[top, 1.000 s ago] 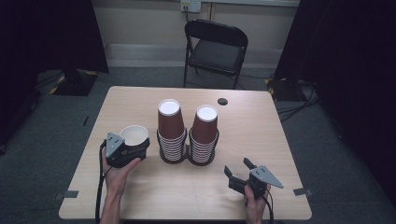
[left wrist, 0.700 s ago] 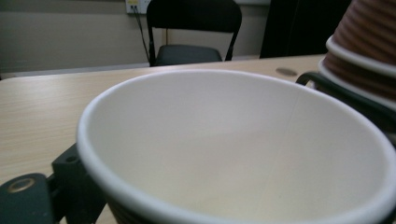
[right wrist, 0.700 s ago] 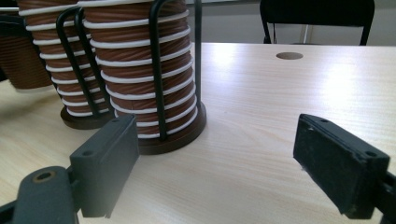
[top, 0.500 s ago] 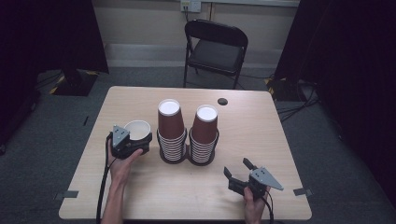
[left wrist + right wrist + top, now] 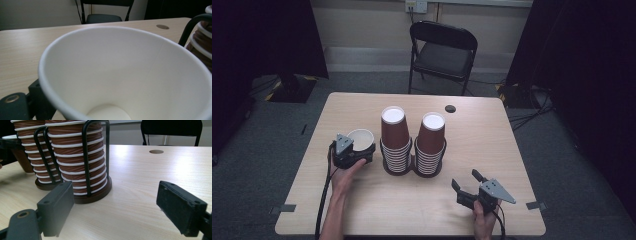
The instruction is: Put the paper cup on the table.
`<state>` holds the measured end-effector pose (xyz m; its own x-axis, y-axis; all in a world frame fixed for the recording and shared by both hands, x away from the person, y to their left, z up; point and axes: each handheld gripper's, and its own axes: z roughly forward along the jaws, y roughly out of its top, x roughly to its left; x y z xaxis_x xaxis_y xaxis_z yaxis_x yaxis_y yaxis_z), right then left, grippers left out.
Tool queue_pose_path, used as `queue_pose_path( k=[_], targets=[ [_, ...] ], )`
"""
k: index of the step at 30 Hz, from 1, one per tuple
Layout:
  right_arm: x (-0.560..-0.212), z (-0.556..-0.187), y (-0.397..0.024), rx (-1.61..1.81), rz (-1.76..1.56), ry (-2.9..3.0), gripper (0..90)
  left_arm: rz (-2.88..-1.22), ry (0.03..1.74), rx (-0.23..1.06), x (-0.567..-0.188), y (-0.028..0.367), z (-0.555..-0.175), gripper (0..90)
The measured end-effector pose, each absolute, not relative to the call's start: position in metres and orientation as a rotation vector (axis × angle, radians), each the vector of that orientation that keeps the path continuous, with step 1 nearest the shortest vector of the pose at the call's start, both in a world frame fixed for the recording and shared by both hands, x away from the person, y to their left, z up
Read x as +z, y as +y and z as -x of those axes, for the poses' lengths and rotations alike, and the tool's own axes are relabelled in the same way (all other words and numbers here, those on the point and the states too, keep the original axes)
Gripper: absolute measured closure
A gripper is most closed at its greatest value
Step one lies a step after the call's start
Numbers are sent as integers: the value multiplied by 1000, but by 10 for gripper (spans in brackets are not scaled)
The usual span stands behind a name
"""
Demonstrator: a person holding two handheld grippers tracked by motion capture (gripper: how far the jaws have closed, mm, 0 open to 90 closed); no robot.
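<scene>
Here, your left gripper (image 5: 357, 150) seems to pinch a white-lined paper cup (image 5: 360, 138), just left of two racked brown cup stacks (image 5: 412, 142). Your right gripper (image 5: 466, 181) rests spread wide, near right on the table (image 5: 492, 135).

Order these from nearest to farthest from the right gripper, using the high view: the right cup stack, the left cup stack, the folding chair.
From the right gripper:
1. Right cup stack, just ahead and to its left on the table.
2. Left cup stack, beside the first, further left.
3. Folding chair, beyond the table's far edge.
</scene>
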<state>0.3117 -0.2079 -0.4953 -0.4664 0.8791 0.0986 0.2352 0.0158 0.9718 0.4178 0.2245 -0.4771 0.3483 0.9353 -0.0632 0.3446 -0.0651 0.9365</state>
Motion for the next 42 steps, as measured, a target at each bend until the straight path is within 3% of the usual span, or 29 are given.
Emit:
queue_pose_path(
  k=[18,42],
  targets=[
    [-495,-311,-207,1475,-1120,1743,140,-1753,1235,706,-492,227,-412,153],
    [-495,-310,-207,1481,-1121,1735,140,-1704,1239,758,-495,233,-372,157]
  ],
)
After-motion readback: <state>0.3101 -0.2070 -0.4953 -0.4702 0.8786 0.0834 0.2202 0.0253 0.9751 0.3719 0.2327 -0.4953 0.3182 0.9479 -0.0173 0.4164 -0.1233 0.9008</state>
